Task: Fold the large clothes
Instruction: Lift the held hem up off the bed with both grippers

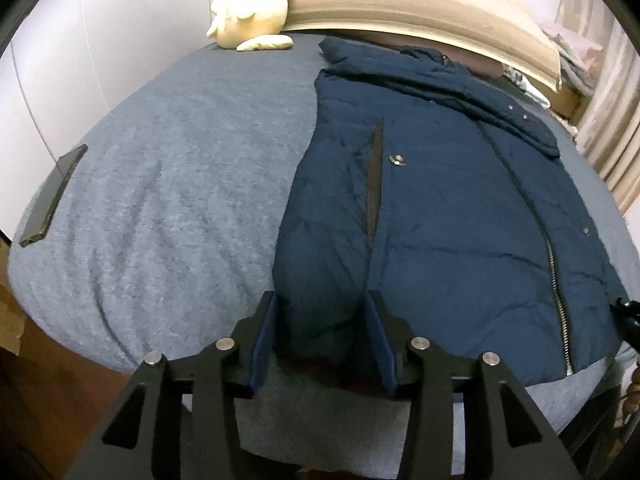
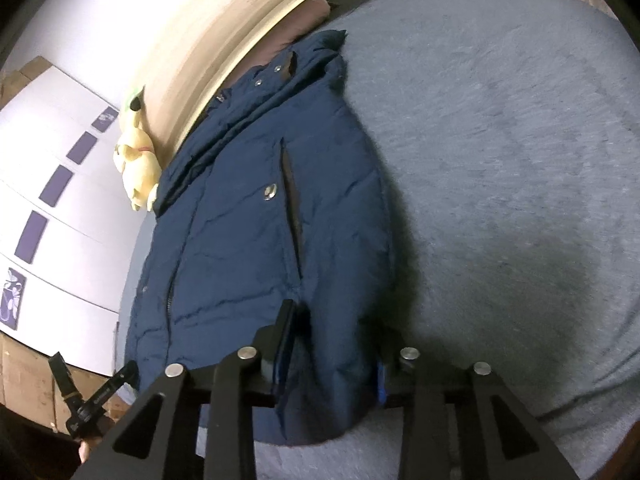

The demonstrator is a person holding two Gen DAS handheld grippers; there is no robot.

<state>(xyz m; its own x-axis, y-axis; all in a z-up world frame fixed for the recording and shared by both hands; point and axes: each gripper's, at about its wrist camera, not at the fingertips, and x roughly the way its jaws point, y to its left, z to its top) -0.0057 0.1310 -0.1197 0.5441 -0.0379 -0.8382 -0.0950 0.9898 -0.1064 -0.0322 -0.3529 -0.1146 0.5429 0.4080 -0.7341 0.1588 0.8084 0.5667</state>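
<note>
With my left gripper [image 1: 322,332] and right gripper [image 2: 334,346] both loosened around the near hem of the jacket [image 1: 432,208] on the bed [image 1: 168,184], the puffy fold may spring back

no readable text, labels or signs
</note>
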